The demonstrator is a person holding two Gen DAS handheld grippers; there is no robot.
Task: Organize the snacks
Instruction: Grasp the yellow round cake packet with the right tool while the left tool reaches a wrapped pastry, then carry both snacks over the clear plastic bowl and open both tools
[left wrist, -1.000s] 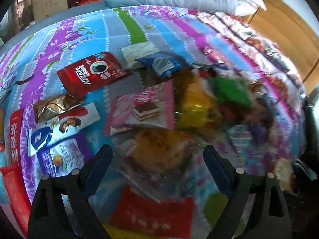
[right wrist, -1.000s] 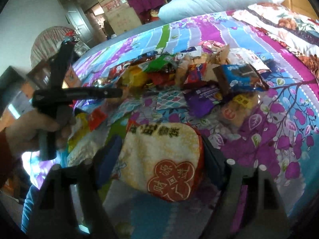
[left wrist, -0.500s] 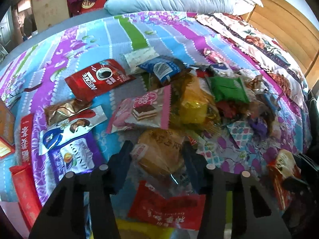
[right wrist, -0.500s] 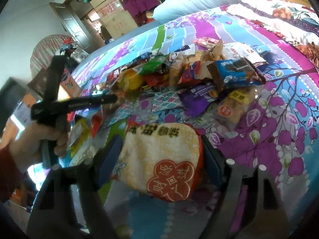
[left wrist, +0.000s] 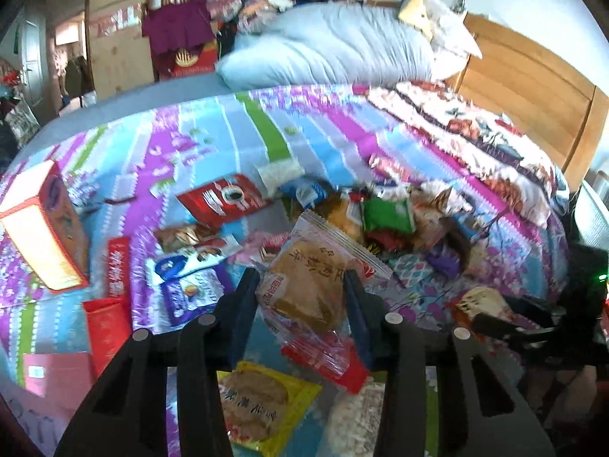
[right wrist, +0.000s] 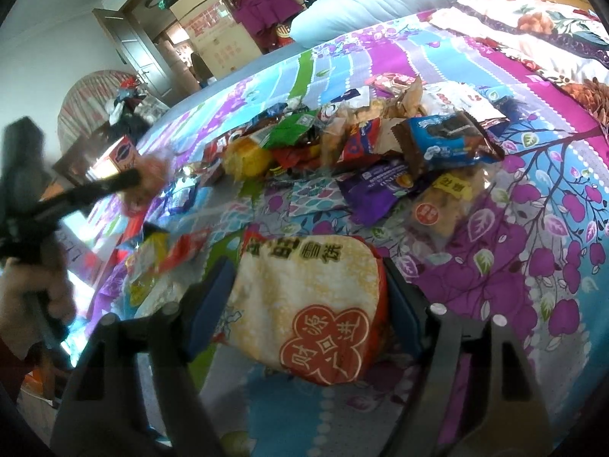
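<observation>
Snacks in two packets are each held by a claw: the left gripper is clenched on a clear-wrapped brown pastry packet, raised above the bedspread, its two fingers pressing the wrapper from left and right. Below it near the camera lie a red sachet and a yellow cookie packet. The right gripper grasps a rice cracker pack, cream with a red seal, between its blue-padded fingers, low over the bedspread. Farther off sits the snack pile, with a blue cookie packet at its right and a purple packet nearer. To the left in the left wrist view lie a red coffee sachet and an orange box; a pale blue pillow lies at the far end.
</observation>
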